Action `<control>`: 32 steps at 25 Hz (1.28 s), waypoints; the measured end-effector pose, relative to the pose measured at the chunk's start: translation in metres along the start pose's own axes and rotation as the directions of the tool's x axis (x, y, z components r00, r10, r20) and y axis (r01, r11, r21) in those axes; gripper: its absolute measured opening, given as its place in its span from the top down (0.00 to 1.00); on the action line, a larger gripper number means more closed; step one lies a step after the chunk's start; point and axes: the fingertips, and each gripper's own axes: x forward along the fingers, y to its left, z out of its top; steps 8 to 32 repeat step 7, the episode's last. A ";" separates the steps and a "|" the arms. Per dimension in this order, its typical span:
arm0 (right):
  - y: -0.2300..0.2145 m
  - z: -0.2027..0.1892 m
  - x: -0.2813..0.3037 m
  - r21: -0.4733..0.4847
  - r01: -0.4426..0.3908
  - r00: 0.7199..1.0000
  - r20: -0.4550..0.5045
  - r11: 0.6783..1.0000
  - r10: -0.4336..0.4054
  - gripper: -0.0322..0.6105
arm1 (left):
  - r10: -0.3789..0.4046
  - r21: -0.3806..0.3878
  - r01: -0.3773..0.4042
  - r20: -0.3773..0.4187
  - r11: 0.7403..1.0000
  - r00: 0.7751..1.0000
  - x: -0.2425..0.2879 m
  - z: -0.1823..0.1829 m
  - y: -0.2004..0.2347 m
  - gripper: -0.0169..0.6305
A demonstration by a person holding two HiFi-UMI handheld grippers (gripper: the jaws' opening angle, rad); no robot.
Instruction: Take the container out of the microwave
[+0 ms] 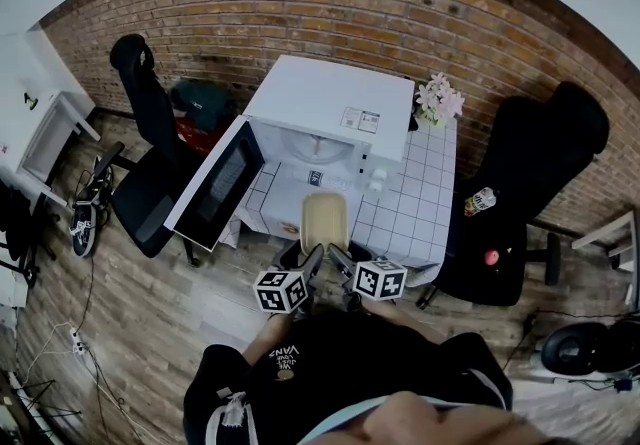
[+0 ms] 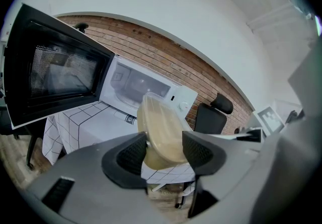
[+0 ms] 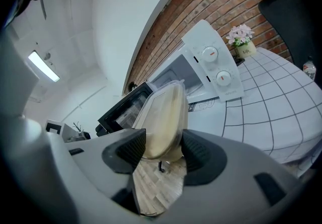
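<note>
A beige lidded container (image 1: 325, 218) hangs in front of the white microwave (image 1: 330, 108), outside its cavity and over the table's near edge. Both grippers hold it at its near end: my left gripper (image 1: 314, 255) and my right gripper (image 1: 336, 255) are each shut on it. In the left gripper view the container (image 2: 161, 135) sits pinched between the pads of the left gripper (image 2: 165, 148). The right gripper view shows the same container (image 3: 163, 117) clamped on edge in the right gripper (image 3: 162, 147). The microwave door (image 1: 220, 183) stands swung open to the left.
The microwave stands on a table with a checked white cloth (image 1: 420, 193), with a small pot of flowers (image 1: 438, 98) behind it. One black office chair (image 1: 150, 163) is left of the open door, another (image 1: 530, 193) right of the table. A brick wall runs behind.
</note>
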 end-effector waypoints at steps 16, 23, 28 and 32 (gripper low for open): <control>0.000 -0.001 0.002 0.001 0.001 1.000 -0.004 1.000 -0.001 0.61 | 0.002 -0.005 -0.002 0.001 1.000 1.000 0.000 -0.001 0.002 0.62; 0.000 -0.001 0.002 0.001 0.001 1.000 -0.004 1.000 -0.001 0.61 | 0.002 -0.005 -0.002 0.001 1.000 1.000 0.000 -0.001 0.002 0.62; 0.000 -0.001 0.002 0.001 0.001 1.000 -0.004 1.000 -0.001 0.61 | 0.002 -0.005 -0.002 0.001 1.000 1.000 0.000 -0.001 0.002 0.62; 0.000 -0.001 0.002 0.001 0.001 1.000 -0.004 1.000 -0.001 0.61 | 0.002 -0.005 -0.002 0.001 1.000 1.000 0.000 -0.001 0.002 0.62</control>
